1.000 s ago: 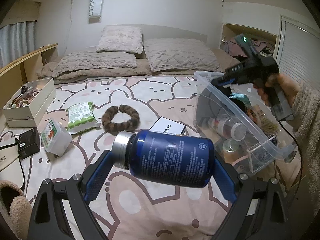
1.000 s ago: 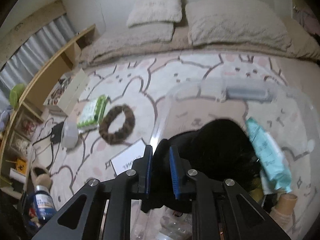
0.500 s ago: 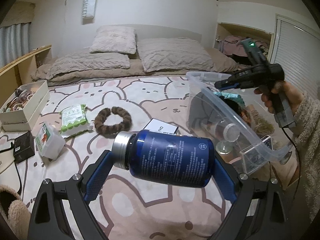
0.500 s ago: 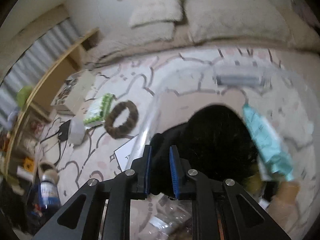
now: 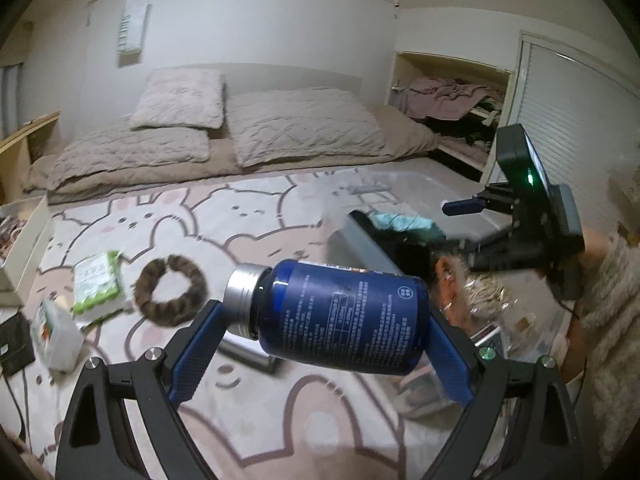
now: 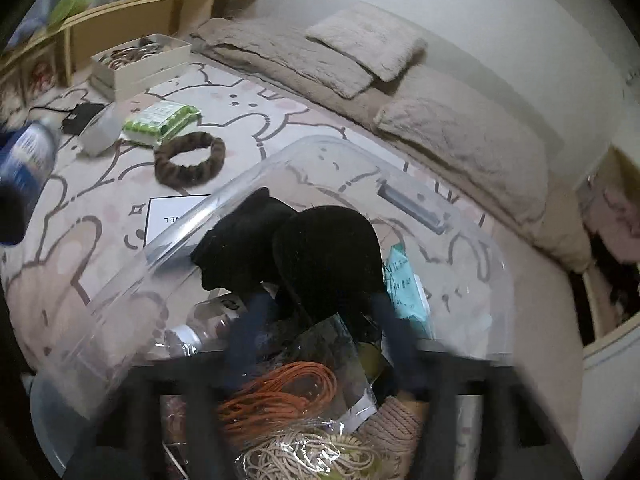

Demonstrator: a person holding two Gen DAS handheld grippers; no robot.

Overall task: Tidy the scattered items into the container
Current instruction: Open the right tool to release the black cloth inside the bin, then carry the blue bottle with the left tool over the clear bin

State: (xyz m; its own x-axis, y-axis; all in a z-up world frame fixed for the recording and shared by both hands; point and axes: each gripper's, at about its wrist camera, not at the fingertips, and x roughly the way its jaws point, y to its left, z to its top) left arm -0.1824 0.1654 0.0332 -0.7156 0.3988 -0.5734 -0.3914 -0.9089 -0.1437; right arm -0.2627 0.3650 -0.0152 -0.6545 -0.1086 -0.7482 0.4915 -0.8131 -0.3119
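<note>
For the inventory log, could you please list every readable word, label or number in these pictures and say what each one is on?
"EL", upside down, the visible end of a word: white card beside the clear container.
Blue bottle in the left gripper: white label print, too small to read.
Wall hanging: letters blurred.
Green packet: print unreadable.
Teal packet: print unreadable.

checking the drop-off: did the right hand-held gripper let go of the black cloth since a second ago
Yes. The right hand-held gripper has opened and pulled back; the black fuzzy cloth lies inside the clear plastic bin.
</note>
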